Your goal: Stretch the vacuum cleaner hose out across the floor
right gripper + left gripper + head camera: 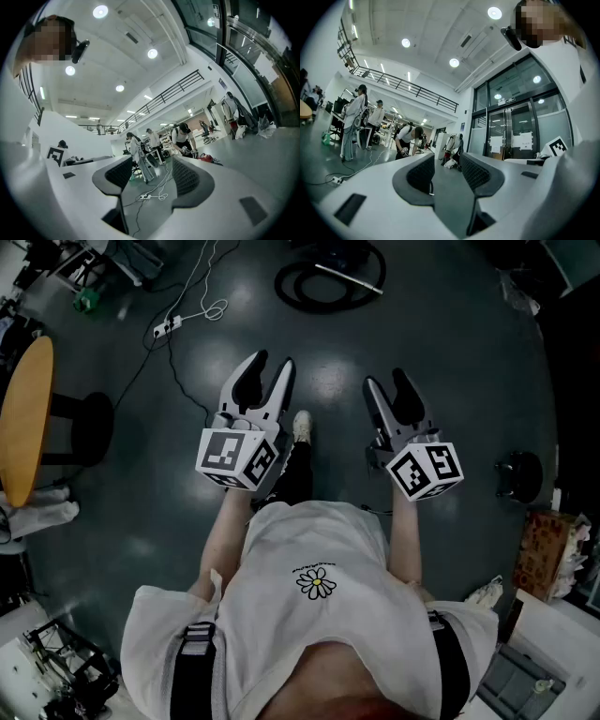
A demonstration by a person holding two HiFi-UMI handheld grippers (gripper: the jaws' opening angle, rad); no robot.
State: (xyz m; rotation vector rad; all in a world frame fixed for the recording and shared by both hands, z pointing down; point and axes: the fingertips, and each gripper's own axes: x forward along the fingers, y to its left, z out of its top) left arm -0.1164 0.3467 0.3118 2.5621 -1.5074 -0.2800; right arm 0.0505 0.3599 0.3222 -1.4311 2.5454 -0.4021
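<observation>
Black ribbed vacuum cleaner hose (292, 293) lies coiled in a loop on the dark grey glossy floor (459, 343), well ahead of both pairs of fingers and touching neither. The pale grey plastic left gripper (270, 362) and the matching right gripper (386, 381) hang side by side in the air. Each has its fingers spread with nothing between them.

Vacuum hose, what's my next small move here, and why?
Probably step forward and lower the right gripper toward the hose. It lies coiled on the floor ahead, beyond reach of both grippers. The right one and the left gripper are open with nothing between their jaws.
</observation>
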